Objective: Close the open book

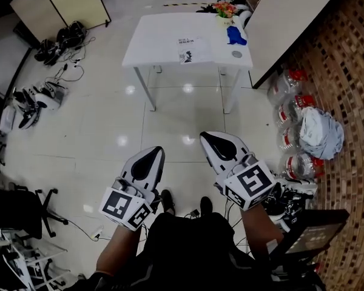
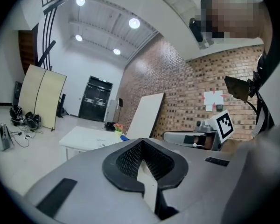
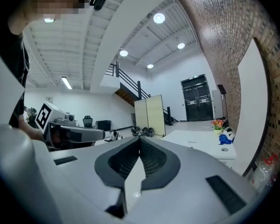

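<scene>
Upper middle of the head view, the open book point(image 1: 191, 49) lies flat on a white table point(image 1: 151, 38), near the table's lower edge. A flower pot point(image 1: 224, 11) and a blue thing point(image 1: 235, 35) sit toward the table's right end. Lower in the frame, well apart from the table, the left gripper point(image 1: 153, 155) and right gripper point(image 1: 211, 139) hang side by side over the glossy floor point(image 1: 170, 120), pointing toward the table. Each gripper's own view shows its jaws together with nothing between them.
</scene>
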`<state>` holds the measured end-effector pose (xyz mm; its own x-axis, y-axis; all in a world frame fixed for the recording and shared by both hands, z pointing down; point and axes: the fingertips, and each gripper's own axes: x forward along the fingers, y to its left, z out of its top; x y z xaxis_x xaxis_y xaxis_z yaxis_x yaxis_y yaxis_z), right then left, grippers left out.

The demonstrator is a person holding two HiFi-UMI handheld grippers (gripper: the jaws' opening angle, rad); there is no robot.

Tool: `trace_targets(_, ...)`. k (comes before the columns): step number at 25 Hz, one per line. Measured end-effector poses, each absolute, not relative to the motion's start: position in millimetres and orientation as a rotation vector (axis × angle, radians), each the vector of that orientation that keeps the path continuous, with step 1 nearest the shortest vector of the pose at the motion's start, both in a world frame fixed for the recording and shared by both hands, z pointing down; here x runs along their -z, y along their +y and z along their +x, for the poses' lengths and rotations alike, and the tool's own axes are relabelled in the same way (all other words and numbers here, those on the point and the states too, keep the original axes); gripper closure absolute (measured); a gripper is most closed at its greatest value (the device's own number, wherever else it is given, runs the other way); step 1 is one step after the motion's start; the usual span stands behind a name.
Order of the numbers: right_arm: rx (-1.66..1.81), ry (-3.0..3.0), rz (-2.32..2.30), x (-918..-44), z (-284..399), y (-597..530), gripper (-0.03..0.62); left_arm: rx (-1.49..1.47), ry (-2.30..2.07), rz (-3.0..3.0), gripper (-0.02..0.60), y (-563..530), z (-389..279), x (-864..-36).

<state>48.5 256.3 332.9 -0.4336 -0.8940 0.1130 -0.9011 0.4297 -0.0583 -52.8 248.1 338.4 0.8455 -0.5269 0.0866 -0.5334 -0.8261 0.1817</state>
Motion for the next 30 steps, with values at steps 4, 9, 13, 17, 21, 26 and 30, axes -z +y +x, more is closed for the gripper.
trace_targets(4,-0.189,-2.612,1.677,-325,17,296,0.592,-0.036,-0.829,2.827,0.586,283,-89,-324)
trace_targets(9,-0.151,-2.524,1.791,-321,-39,336,0.592,-0.030,-0.693,2.885,0.586,320,-146,-322)
trace_targets(13,-0.224,-2.462,1.904,-326,-82,368,0.592,-0.026,-0.581,2.908,0.586,351,-191,-324)
trace_targets(17,-0.219,-2.428,1.938,-320,-114,397,0.592,-0.040,-0.556,2.892,0.586,375,-224,-326)
trace_targets(21,-0.217,-2.400,1.981,-319,-116,423,0.592,-0.062,-0.558,2.925,0.586,397,-230,-325)
trace_targets(26,-0.202,-2.417,1.966,-309,-110,442,0.592,-0.061,-0.624,2.911,0.586,410,-229,-323)
trace_targets(30,-0.184,-2.435,1.951,-305,-95,456,0.592,-0.067,-0.638,2.935,0.586,424,-216,-317)
